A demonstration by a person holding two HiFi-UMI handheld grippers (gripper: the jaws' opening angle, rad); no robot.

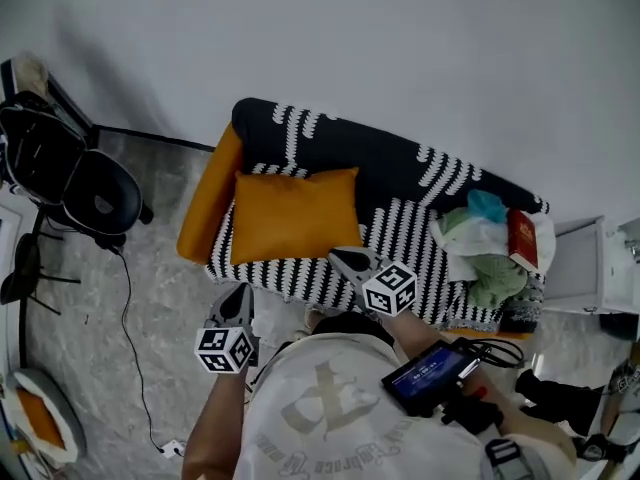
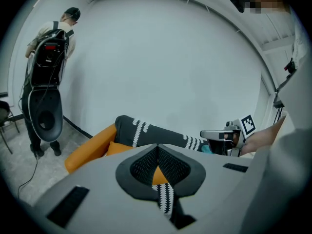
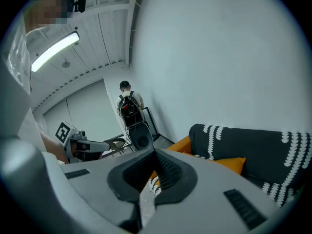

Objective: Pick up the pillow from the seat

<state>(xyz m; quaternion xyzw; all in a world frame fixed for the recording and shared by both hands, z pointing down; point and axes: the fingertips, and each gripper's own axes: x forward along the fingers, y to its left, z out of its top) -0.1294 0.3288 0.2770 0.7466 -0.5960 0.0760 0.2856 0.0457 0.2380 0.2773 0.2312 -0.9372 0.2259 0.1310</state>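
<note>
An orange pillow (image 1: pixel 293 215) lies flat on the left half of the seat of a sofa (image 1: pixel 400 173) covered in black cloth with white stripes. My left gripper (image 1: pixel 238 294) hovers over the floor just in front of the seat's left front corner, jaws shut and empty. My right gripper (image 1: pixel 344 257) is over the seat's front edge, near the pillow's lower right corner, also shut and empty. In the left gripper view the pillow (image 2: pixel 116 148) shows beyond the closed jaws (image 2: pixel 157 146). In the right gripper view the pillow (image 3: pixel 230 164) lies right of the closed jaws (image 3: pixel 155 152).
A heap of clothes (image 1: pixel 488 253) with a red book (image 1: pixel 521 236) fills the sofa's right end. An orange armrest (image 1: pixel 208 196) bounds the left end. A black chair (image 1: pixel 95 196) and a floor cable (image 1: pixel 130 318) are at left, a white cabinet (image 1: pixel 590 266) at right. Another person (image 2: pixel 48 52) stands by the wall.
</note>
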